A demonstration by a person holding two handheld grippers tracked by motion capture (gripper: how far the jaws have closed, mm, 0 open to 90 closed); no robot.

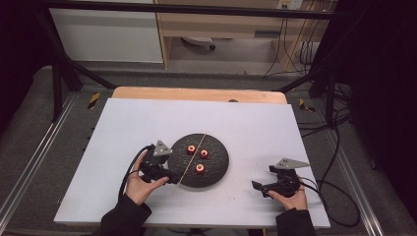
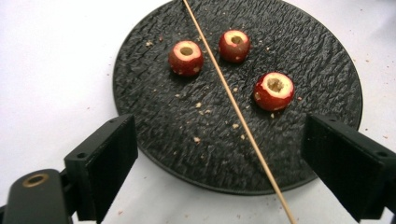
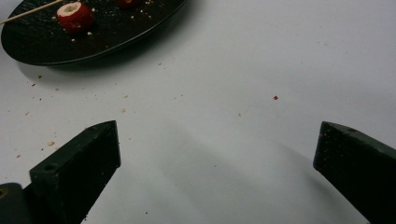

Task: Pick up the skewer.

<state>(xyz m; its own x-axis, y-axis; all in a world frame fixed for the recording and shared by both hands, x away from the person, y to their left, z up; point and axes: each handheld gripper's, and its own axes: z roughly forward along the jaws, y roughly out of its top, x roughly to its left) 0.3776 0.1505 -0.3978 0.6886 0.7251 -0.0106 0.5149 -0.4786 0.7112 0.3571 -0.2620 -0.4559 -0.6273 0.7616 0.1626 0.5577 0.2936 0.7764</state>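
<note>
Black and rough like slate, the round plate [image 1: 216, 169] lies near the front edge of the white board [image 1: 147, 123], about midway between its left and right edges. At the plate's left rim the left gripper [image 2: 219, 154] hovers with its jaws wide apart and nothing between the pads; the wooden skewer [image 2: 233, 107] runs through that gap, probably lined up for a pick. The skewer lies flat across the plate, its near end jutting past the front rim, which leaves room to grip it. 3 cored red fruits [image 2: 186, 57] sit hole-up, 1 left of it, 2 right, likely awaiting threading. By the board's front right corner, the right gripper [image 3: 217, 163] waits, jaws apart and empty.
</note>
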